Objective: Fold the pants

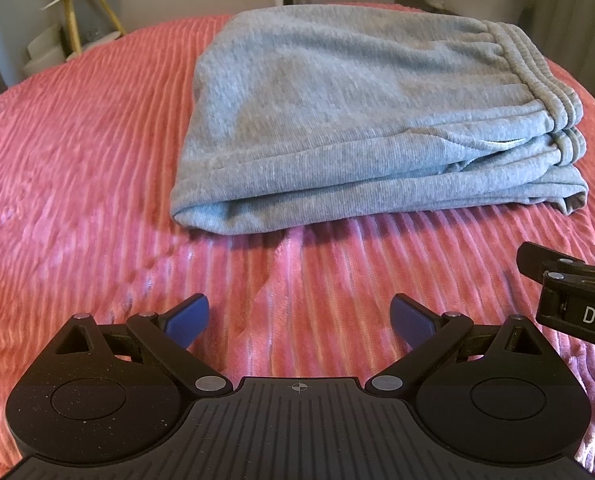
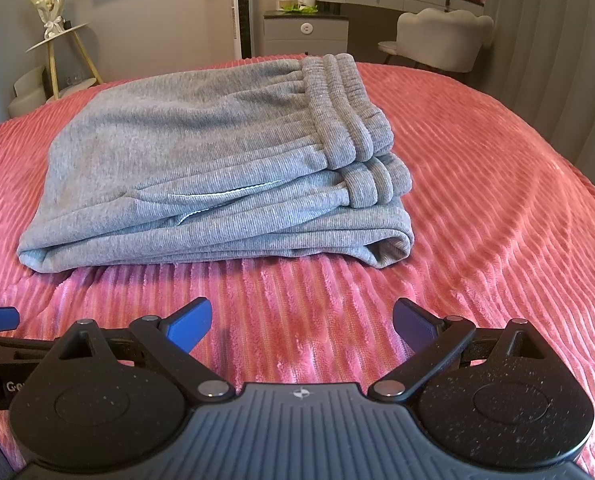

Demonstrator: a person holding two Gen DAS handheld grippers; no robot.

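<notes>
Both tongs are hovering released and empty over the near part of the pink bedspread point(image 1: 77, 152): left gripper point(image 1: 299, 318), right gripper point(image 2: 302, 320). Farther out, the grey pants point(image 2: 201, 168) are lying folded in a stack, waistband point(image 2: 345, 104) facing right.

Grey ribbed-knit pants point(image 1: 337, 92) point(image 2: 201, 152): folded into compact rectangular stack, several layers, lying flat on pink ribbed bedspread point(image 1: 77, 152) point(image 2: 477, 160). Elastic waistband point(image 1: 537, 76) point(image 2: 345, 104) on top at right end, doubled over itself. Pale pocket edge point(image 2: 225, 194) peeks from front side. Left end rounded fold; lower right corner shows open loop.
</notes>
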